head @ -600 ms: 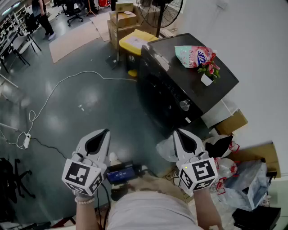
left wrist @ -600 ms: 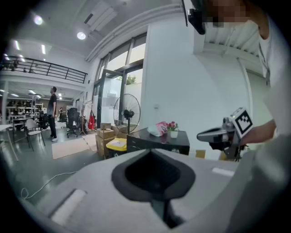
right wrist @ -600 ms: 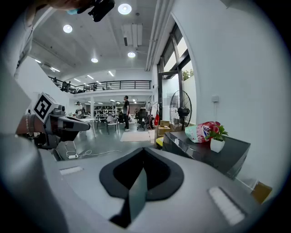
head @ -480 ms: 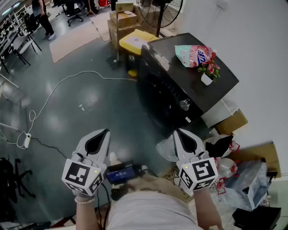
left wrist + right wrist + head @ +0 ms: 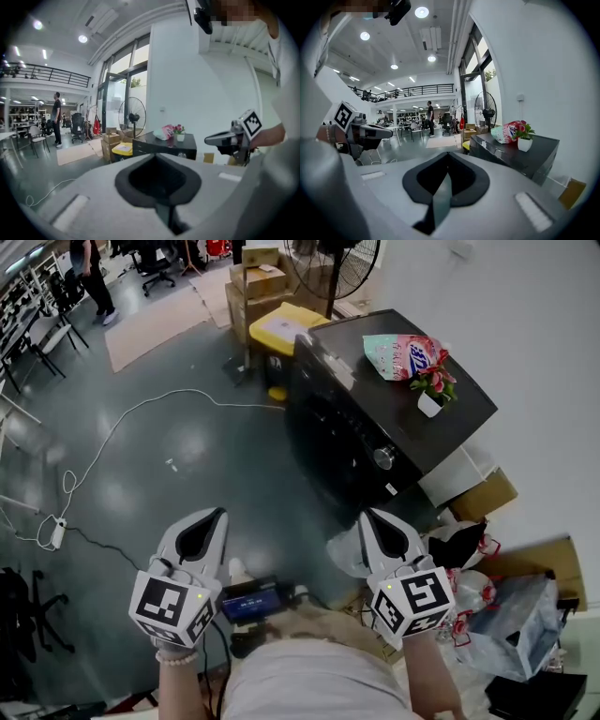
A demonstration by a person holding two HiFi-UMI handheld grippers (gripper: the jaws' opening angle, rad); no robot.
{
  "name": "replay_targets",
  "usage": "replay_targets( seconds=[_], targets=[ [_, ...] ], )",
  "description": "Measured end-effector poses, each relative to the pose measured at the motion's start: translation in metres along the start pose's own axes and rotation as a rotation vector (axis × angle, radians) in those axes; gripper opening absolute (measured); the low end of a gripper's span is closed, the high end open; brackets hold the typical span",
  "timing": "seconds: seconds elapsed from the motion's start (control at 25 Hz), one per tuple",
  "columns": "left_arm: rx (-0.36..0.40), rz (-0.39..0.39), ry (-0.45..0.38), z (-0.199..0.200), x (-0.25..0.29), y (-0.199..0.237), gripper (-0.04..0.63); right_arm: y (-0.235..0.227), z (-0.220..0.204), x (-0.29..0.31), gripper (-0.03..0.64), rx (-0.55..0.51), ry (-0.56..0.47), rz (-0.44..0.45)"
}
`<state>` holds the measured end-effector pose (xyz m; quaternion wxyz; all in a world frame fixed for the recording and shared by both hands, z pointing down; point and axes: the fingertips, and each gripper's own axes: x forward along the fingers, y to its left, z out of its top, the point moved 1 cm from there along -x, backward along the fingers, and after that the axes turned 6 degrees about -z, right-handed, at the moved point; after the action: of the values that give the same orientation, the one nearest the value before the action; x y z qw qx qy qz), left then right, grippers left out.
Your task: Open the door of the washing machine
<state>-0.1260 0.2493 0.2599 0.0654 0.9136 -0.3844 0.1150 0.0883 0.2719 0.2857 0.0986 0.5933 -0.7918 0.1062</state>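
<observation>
Head view looks down on a black front-loading washing machine (image 5: pixel 394 423) standing on the grey floor (image 5: pixel 187 474) against a white wall, ahead of the person and to the right. Its round dark door (image 5: pixel 328 437) sits flush in the front panel, shut, with a silver control knob (image 5: pixel 382 457) near the top edge. On the machine's lid rest a pink detergent bag (image 5: pixel 403 354) and a small white pot of pink flowers (image 5: pixel 433 395).

Both tools are held low, close to the person's body and well apart from the machine. The left gripper (image 5: pixel 216 517) has its fingers pressed together with nothing between them, and the left gripper view shows the machine (image 5: pixel 164 146) far beyond the tips. The right gripper (image 5: pixel 371 519) is likewise closed and empty; it is the nearer of the two to the door, yet touches nothing. In the right gripper view the machine (image 5: pixel 511 157) stands off to the right of the tips.
</observation>
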Motion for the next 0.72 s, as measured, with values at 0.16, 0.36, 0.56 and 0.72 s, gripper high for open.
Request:
replay_targets(
  seconds=[0.16,0.36,0.56,0.72],
  targets=[
    [-0.009,0.017,-0.018,0.005,-0.001,0.003,0.009,0.000,-0.001,0.001,0.005,0.000,0.000,-0.007],
    [-0.008,0.020,-0.026,0.009,0.000,0.005,0.069,-0.006,0.001,0.001,0.053,0.027,-0.007,-0.028],
    [-0.011,0.010,-0.036,0.014,0.006,0.000,0.081,-0.013,0.000,-0.002,0.101,0.035,-0.009,-0.036],
    [-0.003,0.004,-0.044,0.018,0.012,-0.006,0.081,-0.019,-0.001,-0.006,0.101,0.032,-0.013,-0.039]
  ],
)
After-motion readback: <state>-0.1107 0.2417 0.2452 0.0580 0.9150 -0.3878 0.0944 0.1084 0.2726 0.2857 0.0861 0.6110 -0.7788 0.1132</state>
